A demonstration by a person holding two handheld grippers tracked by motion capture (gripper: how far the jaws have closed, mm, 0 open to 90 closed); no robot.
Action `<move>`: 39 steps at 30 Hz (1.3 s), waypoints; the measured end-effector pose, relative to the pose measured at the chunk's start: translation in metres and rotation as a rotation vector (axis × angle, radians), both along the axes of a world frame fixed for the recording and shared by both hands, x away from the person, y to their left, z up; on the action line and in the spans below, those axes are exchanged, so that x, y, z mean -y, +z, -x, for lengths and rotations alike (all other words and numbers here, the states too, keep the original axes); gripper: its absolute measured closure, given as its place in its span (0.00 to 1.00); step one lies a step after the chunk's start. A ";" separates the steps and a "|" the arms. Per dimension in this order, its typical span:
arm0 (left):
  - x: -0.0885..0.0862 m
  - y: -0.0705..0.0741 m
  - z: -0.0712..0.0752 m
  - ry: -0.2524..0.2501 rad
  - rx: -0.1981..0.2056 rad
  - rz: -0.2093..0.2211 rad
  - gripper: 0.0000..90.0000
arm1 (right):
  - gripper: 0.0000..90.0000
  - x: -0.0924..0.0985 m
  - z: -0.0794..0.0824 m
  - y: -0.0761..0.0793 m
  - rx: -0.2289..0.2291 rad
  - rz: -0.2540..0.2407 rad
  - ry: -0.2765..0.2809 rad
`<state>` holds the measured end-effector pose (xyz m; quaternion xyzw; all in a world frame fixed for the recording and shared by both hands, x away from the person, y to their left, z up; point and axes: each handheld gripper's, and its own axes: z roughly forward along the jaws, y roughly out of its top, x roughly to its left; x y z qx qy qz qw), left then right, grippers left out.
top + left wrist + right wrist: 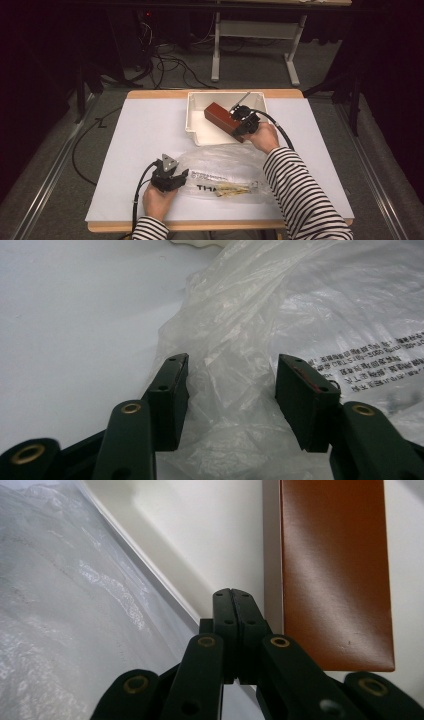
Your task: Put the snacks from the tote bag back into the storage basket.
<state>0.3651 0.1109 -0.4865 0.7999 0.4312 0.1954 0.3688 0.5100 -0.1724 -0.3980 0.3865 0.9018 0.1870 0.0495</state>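
High view: brown box [223, 118] lies tilted in the white bin [196, 125] at the far middle of the table [145, 130], its near end by the bin's open front edge. Right gripper [245, 125] sits at that near end; right gripper view has its jaws shut flat together with nothing between them, just beside the box's [335, 575] long edge, so no hold on the box. Judgement: box looks rigid, smooth-faced, probably light to moderate; faces may be slippery, so pinch across the narrow width near the middle, not at a corner. Clear bag [225, 172] lies on the table in front of the bin, printed text showing, some pale yellowish contents [232, 189] inside. Judgement: film is soft, crinkly, slippery; best taken by a bunched fold at the mouth. Left gripper [170, 177] rests at the bag's left end; left gripper view shows its jaws apart, with crumpled film [230, 380] between them and not pinched. Whether the pads [172, 390] touch the film, I cannot tell.
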 end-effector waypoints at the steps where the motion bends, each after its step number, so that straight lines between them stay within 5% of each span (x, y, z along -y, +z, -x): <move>1: 0.000 0.000 0.000 0.000 0.000 0.000 0.53 | 1.00 -0.001 0.000 -0.001 -0.010 -0.003 -0.011; 12: 0.000 0.000 0.000 0.000 0.000 0.000 0.53 | 1.00 0.001 -0.010 -0.012 -0.036 0.049 -0.034; 39: 0.000 0.000 0.001 0.004 0.001 -0.004 0.54 | 1.00 0.004 -0.033 -0.022 -0.047 0.058 -0.147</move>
